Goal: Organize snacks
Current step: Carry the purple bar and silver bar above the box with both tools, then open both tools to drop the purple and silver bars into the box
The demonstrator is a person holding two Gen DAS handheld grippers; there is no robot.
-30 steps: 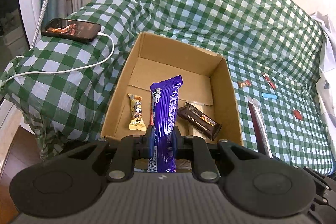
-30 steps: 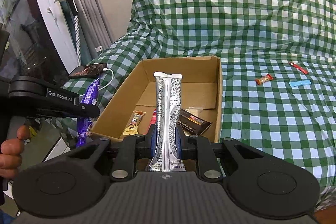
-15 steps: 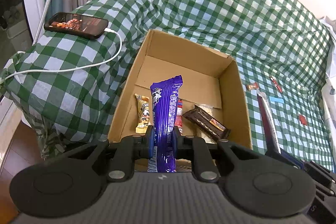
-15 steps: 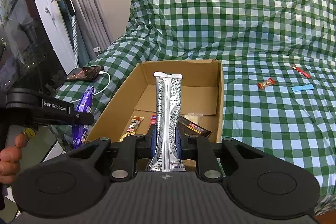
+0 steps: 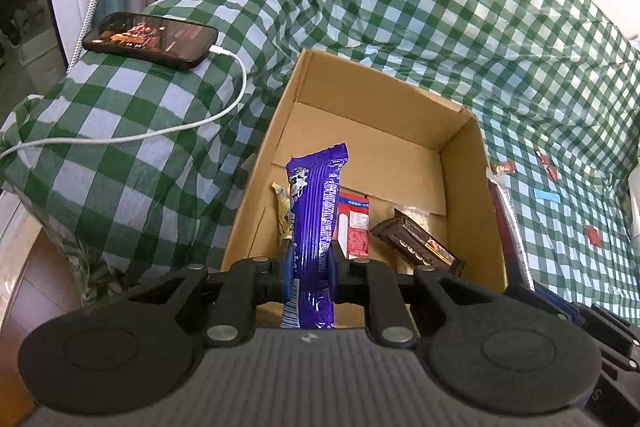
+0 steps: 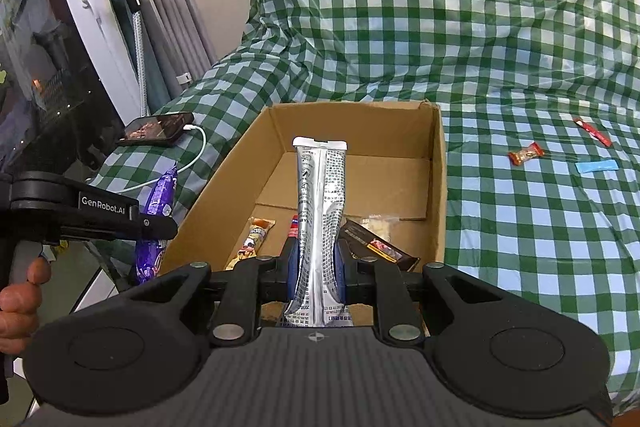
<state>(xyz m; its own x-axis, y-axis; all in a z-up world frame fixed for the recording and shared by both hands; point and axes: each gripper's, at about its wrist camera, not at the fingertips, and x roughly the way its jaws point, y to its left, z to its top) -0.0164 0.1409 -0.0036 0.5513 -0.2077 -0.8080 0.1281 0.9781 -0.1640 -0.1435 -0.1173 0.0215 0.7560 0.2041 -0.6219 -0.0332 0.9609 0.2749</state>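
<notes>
Left gripper (image 5: 307, 263) clamped purple bar (image 5: 314, 223), bar upright at box (image 5: 472, 187) near edge. Right gripper (image 6: 316, 267) clamped silver pouch (image 6: 320, 211) above box. Four snacks lay inside box.

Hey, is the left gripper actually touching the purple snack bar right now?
Touching. In the left wrist view the left gripper is shut on the purple snack bar, both fingers pressing its sides.
</notes>
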